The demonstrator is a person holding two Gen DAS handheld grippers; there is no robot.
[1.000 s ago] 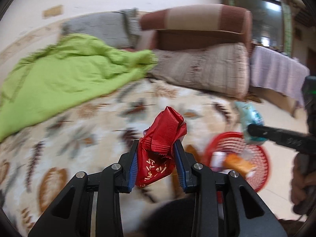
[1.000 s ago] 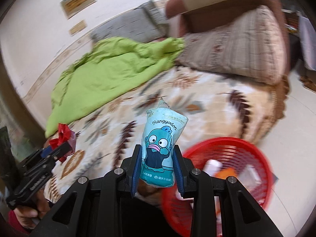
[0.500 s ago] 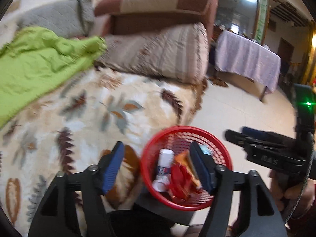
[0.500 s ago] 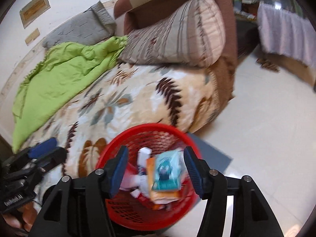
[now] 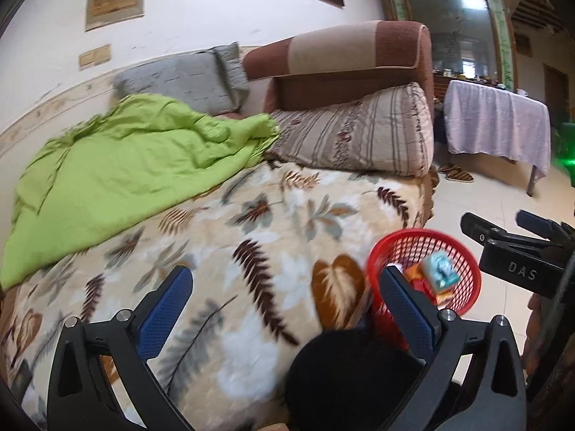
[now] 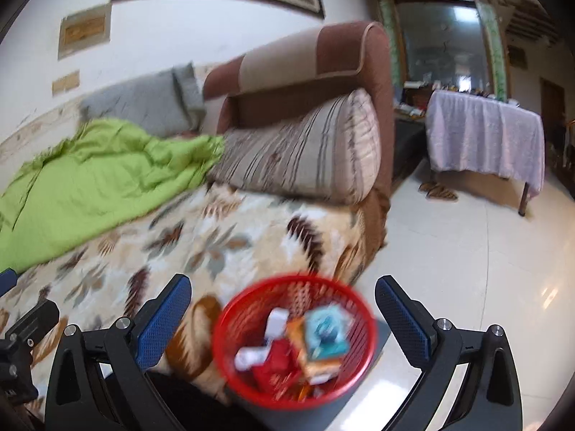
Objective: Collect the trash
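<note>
A red mesh basket (image 6: 230, 327) stands on the floor by the bed's corner; it also shows in the left wrist view (image 5: 463, 251). In it lie a blue Hangyodon packet (image 6: 325, 330), a red wrapper (image 6: 276, 362), an orange packet (image 6: 314, 364) and a white item (image 6: 276, 319). The blue packet shows in the left wrist view (image 5: 440, 269) too. My right gripper (image 6: 284, 316) is open and empty above the basket. My left gripper (image 5: 287, 305) is open and empty over the bed's edge, left of the basket. The right gripper's body (image 5: 517, 251) shows at the right in the left wrist view.
The bed has a leaf-patterned blanket (image 5: 251, 237), a green quilt (image 5: 125, 168), a striped pillow (image 5: 355, 133), a grey pillow (image 5: 187, 82) and a brown headboard (image 5: 341, 57). A cloth-covered table (image 6: 485, 136) and slippers (image 6: 440, 190) stand on the tiled floor (image 6: 467, 258).
Both grippers opened and dropped their trash: the red wrapper and the blue packet now lie in the basket. Both grippers have since drawn back and tilted up.
</note>
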